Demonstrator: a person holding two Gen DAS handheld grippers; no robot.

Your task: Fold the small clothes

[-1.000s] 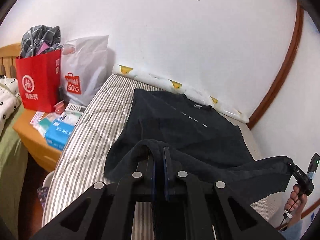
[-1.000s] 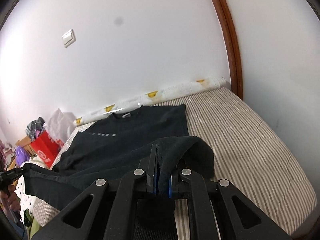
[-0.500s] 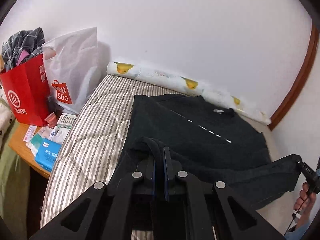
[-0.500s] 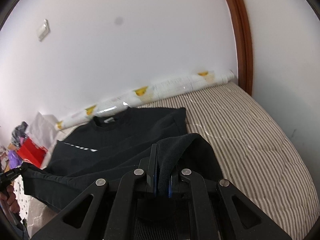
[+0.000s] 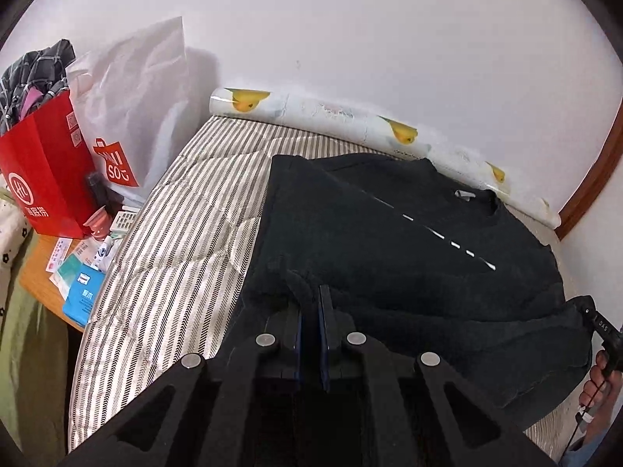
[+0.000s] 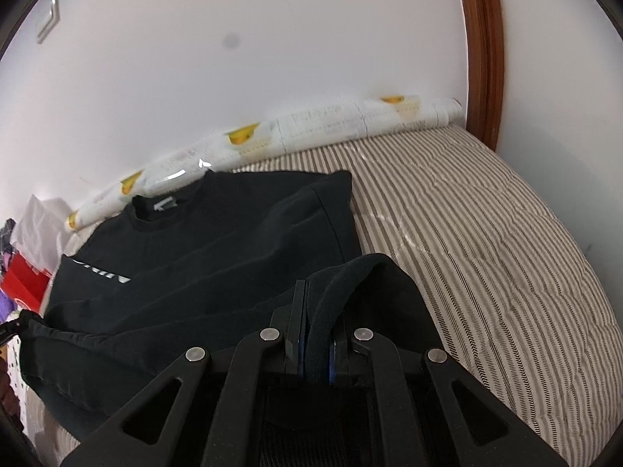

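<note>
A black t-shirt [image 5: 389, 233] with a white dashed print lies on the striped bed [image 5: 187, 233], collar toward the wall. My left gripper [image 5: 310, 303] is shut on the shirt's bottom hem at one corner. My right gripper [image 6: 315, 311] is shut on the hem at the other corner; it also shows at the right edge of the left wrist view [image 5: 601, 327]. The hem is lifted and stretched between the two grippers above the shirt's body [image 6: 214, 241].
A rolled duck-print mat [image 5: 350, 116] lies along the wall behind the shirt. A red bag [image 5: 43, 179] and a white bag [image 5: 132, 116] stand on a wooden side table [image 5: 39, 280] left of the bed, with packets. A brown door frame [image 6: 483, 50] is at the right.
Both grippers have carried the held hem forward over the shirt toward the collar and wall. The shirt and mat look closer in both views.
</note>
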